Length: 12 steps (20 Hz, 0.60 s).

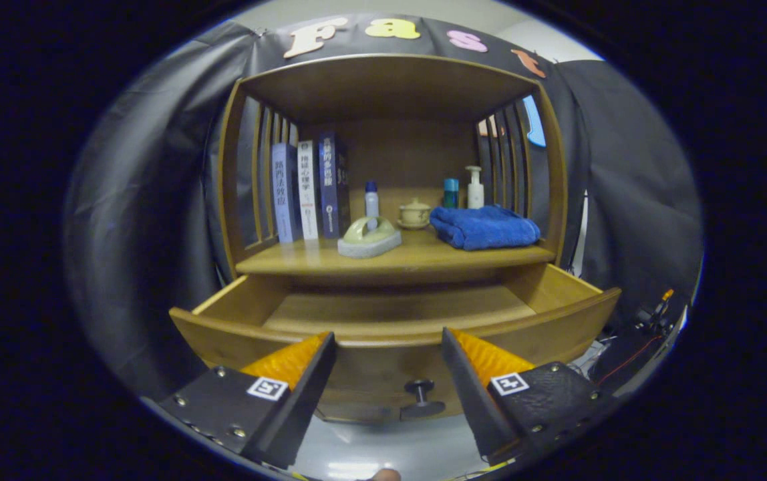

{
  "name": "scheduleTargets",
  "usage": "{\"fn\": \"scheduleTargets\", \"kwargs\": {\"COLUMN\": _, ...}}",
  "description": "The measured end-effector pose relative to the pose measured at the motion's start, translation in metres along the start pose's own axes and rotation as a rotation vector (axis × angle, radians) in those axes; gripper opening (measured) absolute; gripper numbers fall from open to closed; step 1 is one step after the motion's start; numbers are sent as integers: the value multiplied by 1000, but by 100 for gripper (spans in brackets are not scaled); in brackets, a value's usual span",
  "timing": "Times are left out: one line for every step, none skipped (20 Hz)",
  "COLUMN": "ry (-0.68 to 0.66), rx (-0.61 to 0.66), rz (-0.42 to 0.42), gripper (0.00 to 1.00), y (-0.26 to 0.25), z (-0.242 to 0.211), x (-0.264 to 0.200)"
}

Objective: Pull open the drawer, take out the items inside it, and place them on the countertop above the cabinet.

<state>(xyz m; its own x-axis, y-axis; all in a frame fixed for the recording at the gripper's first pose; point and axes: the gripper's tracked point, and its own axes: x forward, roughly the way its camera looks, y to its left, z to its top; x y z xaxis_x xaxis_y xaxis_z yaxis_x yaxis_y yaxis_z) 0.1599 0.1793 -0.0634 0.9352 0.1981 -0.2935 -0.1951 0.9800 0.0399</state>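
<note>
The drawer (390, 321) stands pulled open below the bench (397, 257), its visible floor bare. The gripper (389, 347) hovers at its front above the knob (420, 387), fingers spread wide, holding nothing; checking inside likely comes next.

The wooden drawer (390, 314) was pulled open below the countertop (397, 259); its visible floor was bare. Its dark knob (420, 387) was seen between the spread fingers of the gripper (389, 337).

Gripper view: rides on the hand-held gripper (389, 337), facing the cabinet (390, 87) head-on
Nearness: close before the open drawer (397, 337)
</note>
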Motion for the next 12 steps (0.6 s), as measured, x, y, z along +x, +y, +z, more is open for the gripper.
{"fn": "scheduleTargets", "kwargs": {"ry": -3, "rx": 0, "rz": -4, "gripper": 95, "y": 1, "z": 6, "x": 8}}
{"fn": "scheduleTargets", "kwargs": {"ry": 2, "rx": 1, "rz": -3, "gripper": 95, "y": 1, "z": 6, "x": 19}}
{"fn": "scheduleTargets", "kwargs": {"ry": -2, "rx": 9, "rz": 0, "gripper": 95, "y": 2, "z": 9, "x": 25}}
{"fn": "scheduleTargets", "kwargs": {"ry": 4, "rx": 9, "rz": 4, "gripper": 95, "y": 2, "z": 10, "x": 32}}
{"fn": "scheduleTargets", "kwargs": {"ry": 4, "rx": 9, "rz": 9, "gripper": 95, "y": 2, "z": 13, "x": 42}}
{"fn": "scheduleTargets", "kwargs": {"ry": 11, "rx": 5, "rz": 13, "gripper": 95, "y": 2, "z": 15, "x": 50}}
{"fn": "scheduleTargets", "kwargs": {"ry": 16, "rx": 0, "rz": 17, "gripper": 95, "y": 2, "z": 17, "x": 60}}
{"fn": "scheduleTargets", "kwargs": {"ry": 21, "rx": 0, "rz": 21, "gripper": 95, "y": 0, "z": 19, "x": 67}}
{"fn": "scheduleTargets", "kwargs": {"ry": 22, "rx": 4, "rz": 23, "gripper": 95, "y": 1, "z": 21, "x": 76}}
{"fn": "scheduleTargets", "kwargs": {"ry": 19, "rx": 6, "rz": 26, "gripper": 95, "y": 1, "z": 23, "x": 84}}
{"fn": "scheduleTargets", "kwargs": {"ry": 19, "rx": 4, "rz": 26, "gripper": 95, "y": 2, "z": 25, "x": 92}}
{"fn": "scheduleTargets", "kwargs": {"ry": 21, "rx": -3, "rz": 25, "gripper": 95, "y": 2, "z": 26, "x": 97}}
